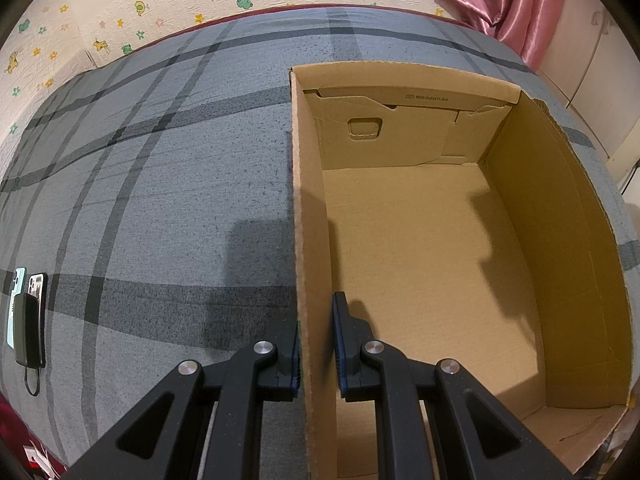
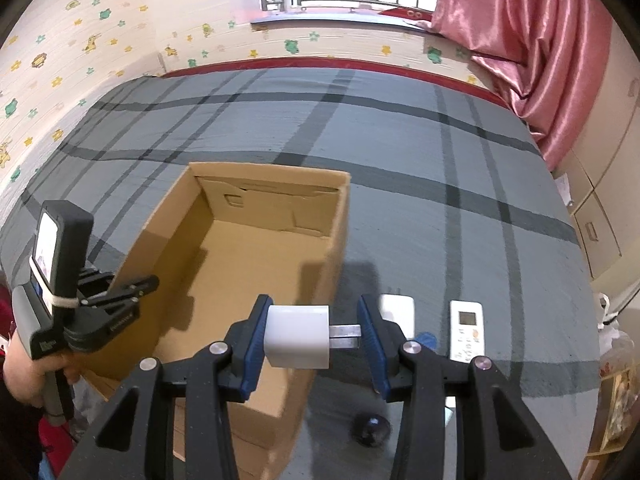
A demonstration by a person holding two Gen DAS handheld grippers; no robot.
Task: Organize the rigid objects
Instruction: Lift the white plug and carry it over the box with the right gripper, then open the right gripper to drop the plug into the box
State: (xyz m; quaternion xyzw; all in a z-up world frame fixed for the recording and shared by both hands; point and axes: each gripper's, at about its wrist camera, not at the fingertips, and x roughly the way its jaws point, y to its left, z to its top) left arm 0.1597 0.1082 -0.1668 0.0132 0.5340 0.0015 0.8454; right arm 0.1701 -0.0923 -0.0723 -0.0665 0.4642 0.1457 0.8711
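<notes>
An open, empty cardboard box [image 1: 560, 240] stands on a grey plaid bed cover. My left gripper [image 1: 318, 320] is shut on the box's left wall, one finger outside and one inside. The right wrist view shows the same box [image 2: 248, 264], with the left gripper [image 2: 134, 296] clamped on its side wall and a hand [image 2: 24, 364] holding it. My right gripper [image 2: 313, 308] is shut on a white plug adapter [image 2: 298, 336]. Its metal prongs [image 2: 344, 336] press against the right pad. The adapter hangs above the box's near right corner.
On the cover to the right of the box lie a white remote control [image 2: 466, 330], a white flat object [image 2: 398, 308], a small blue item [image 2: 426, 338] and a dark round object [image 2: 370, 430]. Phones and a power bank [image 1: 28, 320] lie far left. A pink curtain [image 2: 520, 40] hangs back right.
</notes>
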